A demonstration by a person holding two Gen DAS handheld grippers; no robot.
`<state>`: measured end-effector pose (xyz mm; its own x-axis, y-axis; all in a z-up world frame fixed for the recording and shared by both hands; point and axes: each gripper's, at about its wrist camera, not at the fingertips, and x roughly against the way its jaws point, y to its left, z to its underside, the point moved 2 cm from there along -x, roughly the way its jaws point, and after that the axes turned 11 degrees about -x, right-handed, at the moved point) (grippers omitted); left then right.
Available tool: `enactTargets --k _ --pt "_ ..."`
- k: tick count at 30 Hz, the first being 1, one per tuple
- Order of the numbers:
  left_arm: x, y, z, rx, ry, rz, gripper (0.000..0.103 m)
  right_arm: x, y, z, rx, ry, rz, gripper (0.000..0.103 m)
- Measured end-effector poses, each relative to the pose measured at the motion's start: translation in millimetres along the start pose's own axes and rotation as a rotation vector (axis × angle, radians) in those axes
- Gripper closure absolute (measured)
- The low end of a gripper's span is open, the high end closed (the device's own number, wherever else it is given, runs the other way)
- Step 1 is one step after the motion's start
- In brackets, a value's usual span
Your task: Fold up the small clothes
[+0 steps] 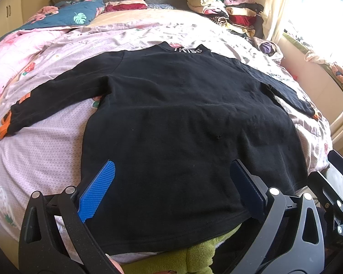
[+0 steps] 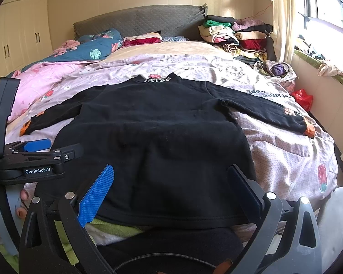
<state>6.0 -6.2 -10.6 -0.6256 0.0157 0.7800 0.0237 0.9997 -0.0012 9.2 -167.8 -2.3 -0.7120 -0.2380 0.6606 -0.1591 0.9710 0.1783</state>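
A small black long-sleeved top (image 1: pixel 183 118) (image 2: pixel 153 137) lies flat on the bed, back up, collar with white letters at the far end, both sleeves spread out with orange cuffs. My left gripper (image 1: pixel 171 182) is open just above the hem on the near left, with nothing between its blue pads. My right gripper (image 2: pixel 171 185) is open over the near hem too, fingers apart and holding nothing. In the right wrist view the left gripper (image 2: pixel 37 145) shows at the left edge, held by a hand. The right gripper's body (image 1: pixel 338 182) shows at the lower right of the left wrist view.
The bed has a pink patterned cover (image 2: pixel 285 150). Stacks of folded clothes (image 2: pixel 235 36) stand at the far right by the grey headboard (image 2: pixel 137 20). A blue quilt (image 2: pixel 91 48) lies far left. A green towel (image 1: pixel 199 258) lies under the near hem. Window on the right.
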Motion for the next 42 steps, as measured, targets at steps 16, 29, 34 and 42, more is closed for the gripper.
enactTargets --k 16,29,34,42 --pt "-6.8 3.8 -7.1 -0.005 0.003 0.014 0.008 -12.5 4.9 -7.9 0.0 0.011 -0.012 0.004" --pt "-12.7 18.5 -40.4 0.013 -0.033 0.001 0.008 -17.4 8.4 -37.4 -0.007 -0.003 -0.022 0.004" --pt "-20.0 23.7 -53.7 0.005 -0.03 -0.013 0.008 -24.2 7.6 -54.6 -0.019 0.0 -0.02 0.004" --pt "-25.3 33.7 -78.6 0.012 -0.048 -0.04 0.008 -38.7 6.4 -83.0 -0.061 0.025 -0.036 0.004"
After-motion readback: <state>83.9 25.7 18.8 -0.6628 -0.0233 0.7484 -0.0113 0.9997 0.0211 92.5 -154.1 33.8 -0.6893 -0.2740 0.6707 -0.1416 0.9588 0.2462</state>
